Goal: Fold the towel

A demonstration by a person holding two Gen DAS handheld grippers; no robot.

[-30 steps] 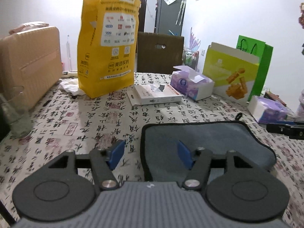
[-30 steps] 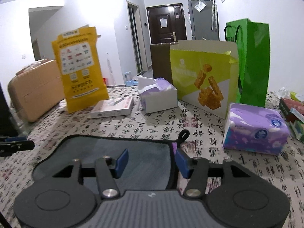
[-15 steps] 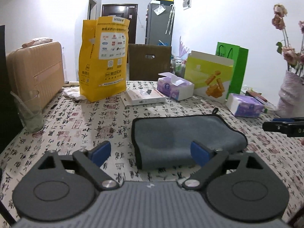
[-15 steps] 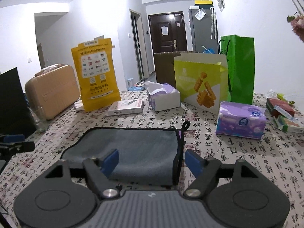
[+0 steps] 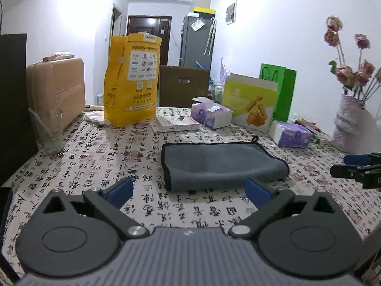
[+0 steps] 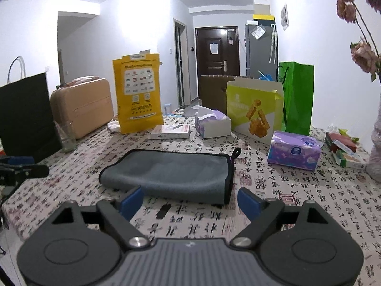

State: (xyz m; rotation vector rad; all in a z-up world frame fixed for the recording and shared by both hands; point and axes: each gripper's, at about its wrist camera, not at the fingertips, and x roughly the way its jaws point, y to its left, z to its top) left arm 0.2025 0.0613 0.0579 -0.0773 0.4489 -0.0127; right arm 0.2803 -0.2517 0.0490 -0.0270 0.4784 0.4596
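Note:
A grey towel with black edging lies folded over on the calligraphy-print tablecloth; it also shows in the right wrist view, with its hanging loop at the far right corner. My left gripper is open and empty, held above the table just in front of the towel's near edge. My right gripper is open and empty, also just in front of the towel. The right gripper's tip shows at the right edge of the left wrist view.
Behind the towel stand a yellow bag, a flat white box, an open tissue box, a yellow-green carton and a green bag. A purple tissue pack, a vase, a glass and a tan suitcase flank them.
Both grippers have opened wide, let go of the towel and drawn back and up from it. The towel now lies folded on the table.

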